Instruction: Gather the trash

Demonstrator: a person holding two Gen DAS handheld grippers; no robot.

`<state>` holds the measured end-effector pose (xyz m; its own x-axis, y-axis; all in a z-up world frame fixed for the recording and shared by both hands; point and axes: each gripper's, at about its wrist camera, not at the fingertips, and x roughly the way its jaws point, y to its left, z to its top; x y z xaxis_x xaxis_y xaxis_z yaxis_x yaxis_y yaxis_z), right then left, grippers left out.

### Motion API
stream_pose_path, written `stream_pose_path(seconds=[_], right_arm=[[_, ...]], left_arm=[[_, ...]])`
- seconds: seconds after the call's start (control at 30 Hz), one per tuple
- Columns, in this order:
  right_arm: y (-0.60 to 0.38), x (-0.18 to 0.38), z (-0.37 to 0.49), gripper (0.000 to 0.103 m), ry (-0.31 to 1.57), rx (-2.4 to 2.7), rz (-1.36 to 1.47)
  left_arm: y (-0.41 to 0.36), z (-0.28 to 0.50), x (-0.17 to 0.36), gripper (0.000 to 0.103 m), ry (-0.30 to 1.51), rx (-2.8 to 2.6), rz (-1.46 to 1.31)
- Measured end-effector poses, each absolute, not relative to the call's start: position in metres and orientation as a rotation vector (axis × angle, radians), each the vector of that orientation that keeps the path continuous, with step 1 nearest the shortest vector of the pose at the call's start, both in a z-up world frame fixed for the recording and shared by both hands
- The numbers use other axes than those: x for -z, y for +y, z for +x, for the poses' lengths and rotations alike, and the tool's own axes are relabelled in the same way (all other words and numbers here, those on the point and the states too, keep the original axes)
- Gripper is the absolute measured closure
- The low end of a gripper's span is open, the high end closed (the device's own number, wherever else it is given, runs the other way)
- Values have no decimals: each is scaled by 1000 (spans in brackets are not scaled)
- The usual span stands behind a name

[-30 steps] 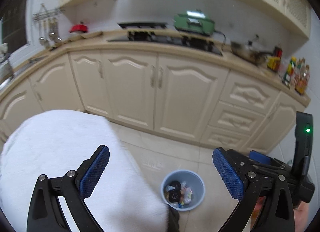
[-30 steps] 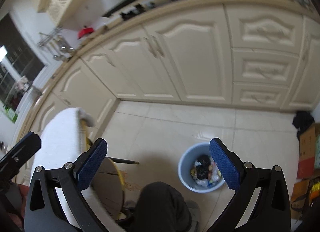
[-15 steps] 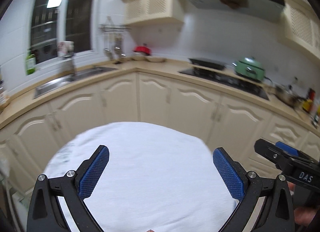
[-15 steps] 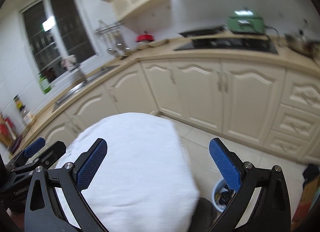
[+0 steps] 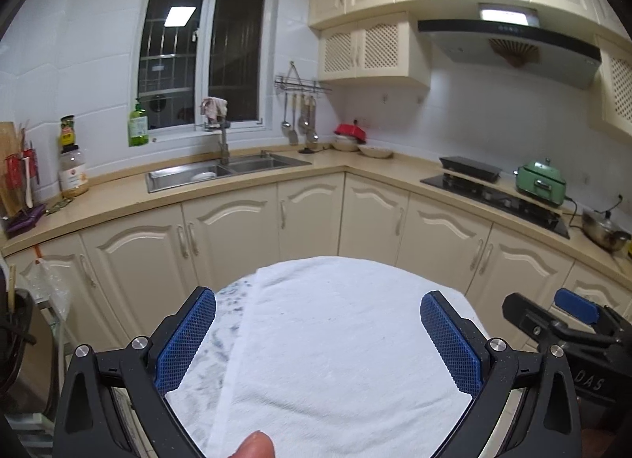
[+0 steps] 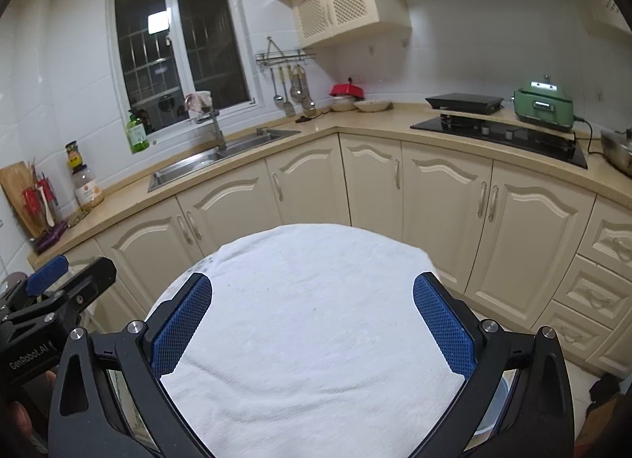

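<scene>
A white cloth (image 5: 339, 347) is lying bare under both wide-spread tongs, leaving open room above it, while cabinet doors (image 6: 434, 201) are blocking the far side.

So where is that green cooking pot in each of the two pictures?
Left wrist view: the green pot sits at the right, on the counter beside the black hob.
Right wrist view: the green pot is upper right, again on the counter by the hob.
Shared landmark: the sink under the window.
</scene>
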<state>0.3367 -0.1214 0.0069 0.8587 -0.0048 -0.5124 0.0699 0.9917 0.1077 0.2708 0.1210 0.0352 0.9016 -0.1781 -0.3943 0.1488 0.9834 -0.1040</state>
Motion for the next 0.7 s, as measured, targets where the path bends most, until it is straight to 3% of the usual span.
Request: stream_pose_path(seconds=[0.7], right_arm=[[-83, 3, 216, 0, 440, 72, 77]], left_arm=[[162, 60, 19, 1, 294, 148, -107]])
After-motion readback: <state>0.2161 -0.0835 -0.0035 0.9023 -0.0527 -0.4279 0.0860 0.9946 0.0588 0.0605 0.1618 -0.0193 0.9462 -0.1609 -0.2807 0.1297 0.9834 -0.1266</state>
